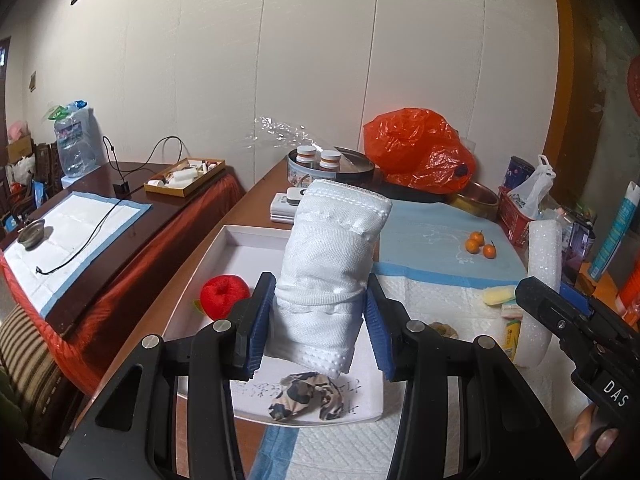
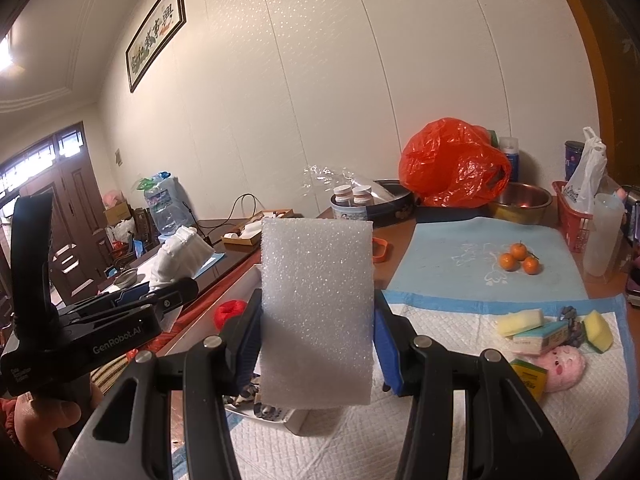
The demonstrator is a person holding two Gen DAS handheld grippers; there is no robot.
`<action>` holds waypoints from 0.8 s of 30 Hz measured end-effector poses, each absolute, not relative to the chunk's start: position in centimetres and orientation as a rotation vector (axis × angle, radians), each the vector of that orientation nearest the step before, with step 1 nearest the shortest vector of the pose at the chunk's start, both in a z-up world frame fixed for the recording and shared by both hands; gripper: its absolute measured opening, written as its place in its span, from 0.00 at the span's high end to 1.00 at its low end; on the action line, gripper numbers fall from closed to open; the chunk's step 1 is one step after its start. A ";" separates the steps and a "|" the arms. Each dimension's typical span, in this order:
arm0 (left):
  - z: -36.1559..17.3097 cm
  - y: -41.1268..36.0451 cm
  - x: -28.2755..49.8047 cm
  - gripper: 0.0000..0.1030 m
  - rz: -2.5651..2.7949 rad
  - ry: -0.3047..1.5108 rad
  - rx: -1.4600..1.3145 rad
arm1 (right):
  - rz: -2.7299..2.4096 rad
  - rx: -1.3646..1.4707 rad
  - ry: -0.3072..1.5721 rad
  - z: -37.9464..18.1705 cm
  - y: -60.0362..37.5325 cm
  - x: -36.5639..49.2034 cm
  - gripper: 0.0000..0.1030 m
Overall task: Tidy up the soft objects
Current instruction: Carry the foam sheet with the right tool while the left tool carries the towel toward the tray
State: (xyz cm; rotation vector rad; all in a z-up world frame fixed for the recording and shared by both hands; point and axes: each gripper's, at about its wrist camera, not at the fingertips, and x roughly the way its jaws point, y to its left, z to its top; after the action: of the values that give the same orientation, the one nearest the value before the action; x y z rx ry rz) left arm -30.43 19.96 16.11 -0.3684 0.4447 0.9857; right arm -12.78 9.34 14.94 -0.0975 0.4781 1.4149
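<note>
Already clamped: left gripper [image 1: 316, 320] on rolled white towel [image 1: 332, 264], right gripper [image 2: 316, 336] on foam block [image 2: 316, 308]. Possibly above white tray [image 1: 224, 248]. Could miss if released early.

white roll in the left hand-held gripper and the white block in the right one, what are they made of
The white roll looks like woven or knitted cloth, matte, probably a folded towel: fine ribbed weave and a stitched, dotted hem show. The white block looks like packing foam, likely expanded polyethylene: a pebbly, faintly glistening cell texture and soft rounded corners.
</note>
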 end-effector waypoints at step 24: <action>16.0 29.0 -33.4 0.57 0.986 0.484 -0.323 | 1.393 -0.155 0.538 14.8 17.4 -16.5 0.51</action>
State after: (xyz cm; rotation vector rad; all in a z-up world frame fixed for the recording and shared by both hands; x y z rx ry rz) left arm -33.43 29.03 15.97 -0.3230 0.4844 0.9862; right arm -16.51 17.37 14.76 -0.1553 0.5381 1.3930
